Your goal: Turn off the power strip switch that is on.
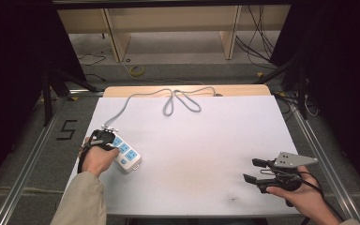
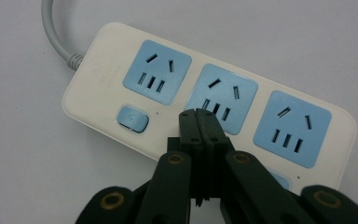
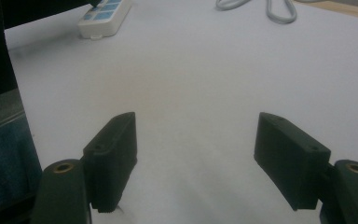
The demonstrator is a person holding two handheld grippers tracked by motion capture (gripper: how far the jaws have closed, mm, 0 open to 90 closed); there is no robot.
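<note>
power strip (image 2: 205, 100): lying flat, white, three blue sockets, grey cord | left gripper (image 2: 198, 115): pressing together just over middle socket | right gripper (image 3: 196, 154): spreading wide, holding nothing

The power strip (image 2: 121, 60) looks like smooth cream plastic with a slight sheen, and the socket faces (image 2: 156, 72) are a flatter light-blue plastic. Its cable (image 1: 136, 96) is grey, rubbery-looking and smooth. The tabletop (image 1: 206, 154) has a matt white sheet over it (paper or thin board, can't tell which), with bare pale wood showing along the far edge. The left hand-held gripper (image 2: 198, 122) is matt black plastic with brass-coloured rivets at the joints. The right hand-held gripper (image 1: 253, 169) has the same matt black, plus a dull grey plate (image 1: 294, 160) that looks like metal. Sleeve (image 1: 82, 201) is beige cloth.
</note>
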